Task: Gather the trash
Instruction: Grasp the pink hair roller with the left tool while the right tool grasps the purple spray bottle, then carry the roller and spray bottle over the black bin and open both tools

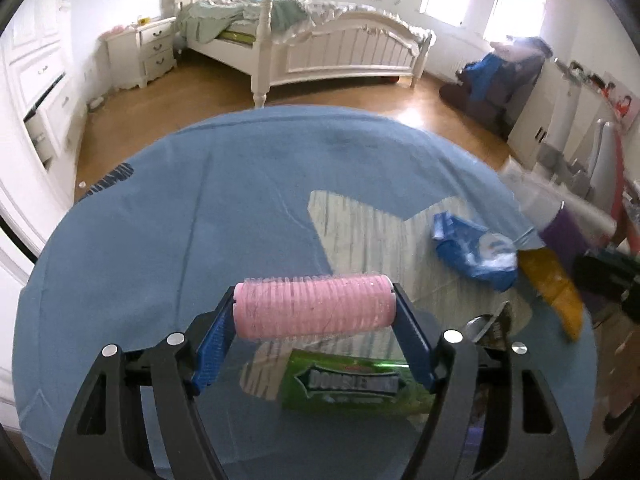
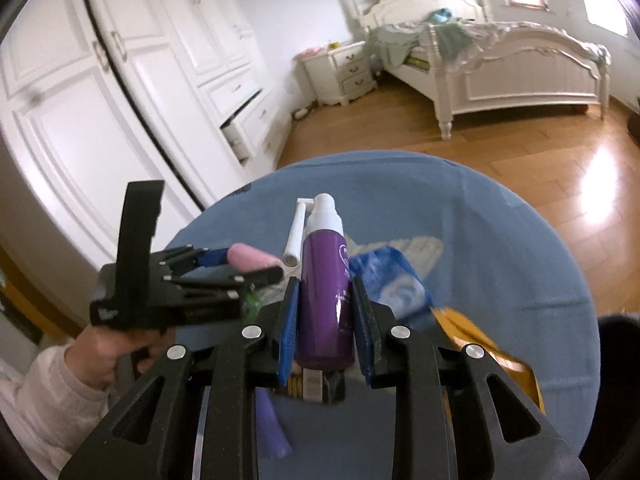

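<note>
so both hands are loaded right now; the left claw is clenched end to end on a pink hair roller, pads pressing on its two flat ends, held just above the round table with the blue cloth; the right claw is clamped on a purple spray bottle, gripping the body low down with the white nozzle pointing away from the camera, and it looks lifted clear of the table

still lying on the table: a green gum pack right under the left claw, a crumpled blue wrapper off to the right, and a yellow packet at the right edge; I can't see a bin or bag in either view, so no idea where this stuff is headed

my take on doing this bit well: the roller is only held by its ends, so I'd keep it level and not swing fast or it could pop out; the bottle is smooth and tall, so carry it steady and don't ease the squeeze until it's over wherever the trash goes; then come back for the gum pack and wrappers, pinching the flat ones by an edge
</note>
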Available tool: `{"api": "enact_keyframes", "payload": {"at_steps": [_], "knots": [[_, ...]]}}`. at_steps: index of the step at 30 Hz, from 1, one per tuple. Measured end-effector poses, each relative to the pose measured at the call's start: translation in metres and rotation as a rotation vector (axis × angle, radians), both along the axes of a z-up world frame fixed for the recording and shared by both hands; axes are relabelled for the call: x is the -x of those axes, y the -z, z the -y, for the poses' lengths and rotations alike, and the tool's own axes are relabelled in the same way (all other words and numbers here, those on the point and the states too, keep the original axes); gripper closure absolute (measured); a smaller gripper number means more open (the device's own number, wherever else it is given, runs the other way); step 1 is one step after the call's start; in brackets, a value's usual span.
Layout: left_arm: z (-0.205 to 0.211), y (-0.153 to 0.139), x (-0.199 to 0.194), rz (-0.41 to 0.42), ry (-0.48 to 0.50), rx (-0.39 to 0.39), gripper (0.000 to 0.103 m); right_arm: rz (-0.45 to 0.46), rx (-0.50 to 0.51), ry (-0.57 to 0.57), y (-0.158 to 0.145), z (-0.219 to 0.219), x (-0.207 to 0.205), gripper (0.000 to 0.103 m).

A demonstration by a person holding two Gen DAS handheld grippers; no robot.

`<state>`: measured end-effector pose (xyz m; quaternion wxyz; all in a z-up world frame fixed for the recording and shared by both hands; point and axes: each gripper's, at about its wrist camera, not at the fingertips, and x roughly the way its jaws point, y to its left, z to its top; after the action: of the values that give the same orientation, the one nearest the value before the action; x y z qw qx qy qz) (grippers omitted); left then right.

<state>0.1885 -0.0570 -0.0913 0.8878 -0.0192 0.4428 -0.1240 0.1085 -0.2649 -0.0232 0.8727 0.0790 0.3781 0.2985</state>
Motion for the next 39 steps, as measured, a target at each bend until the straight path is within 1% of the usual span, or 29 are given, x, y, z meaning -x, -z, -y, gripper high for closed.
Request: {"api": "enact_keyframes", "payload": {"at_steps": [3, 6, 7, 9, 10, 12, 14, 18, 21, 25, 28, 32, 39], "knots": [[0.006, -0.018, 0.01, 0.052, 0.006, 0.021, 0.031, 0.021, -0.03, 0.05, 0.001, 0.022, 0.017, 0.077], [0.023, -0.041, 0.019, 0.106, 0.035, 0.062, 0.031, 0.056, -0.06, 0.129, 0.0, 0.05, 0.037, 0.077], [0.034, -0.052, 0.024, 0.128, 0.056, 0.082, 0.031, 0.066, -0.065, 0.154, 0.0, 0.055, 0.038, 0.077], [0.05, -0.062, 0.027, 0.153, 0.089, 0.102, 0.031, 0.088, -0.074, 0.211, 0.0, 0.076, 0.048, 0.077], [0.066, -0.069, 0.031, 0.169, 0.12, 0.114, 0.031, 0.1, -0.074, 0.249, 0.001, 0.089, 0.053, 0.077], [0.092, -0.076, 0.036, 0.178, 0.172, 0.138, 0.031, 0.116, -0.061, 0.314, 0.002, 0.114, 0.062, 0.077], [0.117, -0.076, 0.041, 0.175, 0.218, 0.159, 0.031, 0.126, -0.039, 0.368, 0.006, 0.136, 0.074, 0.077], [0.179, -0.067, 0.043, 0.119, 0.345, 0.233, 0.031, 0.125, 0.003, 0.476, 0.018, 0.18, 0.09, 0.077], [0.222, -0.061, 0.041, 0.092, 0.412, 0.242, 0.031, 0.11, 0.017, 0.534, 0.031, 0.21, 0.101, 0.077], [0.264, -0.051, 0.034, 0.051, 0.458, 0.25, 0.031, 0.085, 0.05, 0.586, 0.051, 0.241, 0.111, 0.077], [0.298, -0.045, 0.038, 0.037, 0.495, 0.234, 0.031, 0.067, 0.07, 0.606, 0.064, 0.253, 0.113, 0.077], [0.323, -0.034, 0.045, 0.02, 0.537, 0.195, 0.031, 0.038, 0.069, 0.624, 0.081, 0.27, 0.116, 0.077], [0.348, -0.01, 0.043, -0.027, 0.567, 0.132, 0.031, -0.029, 0.047, 0.65, 0.113, 0.29, 0.111, 0.077]]}}
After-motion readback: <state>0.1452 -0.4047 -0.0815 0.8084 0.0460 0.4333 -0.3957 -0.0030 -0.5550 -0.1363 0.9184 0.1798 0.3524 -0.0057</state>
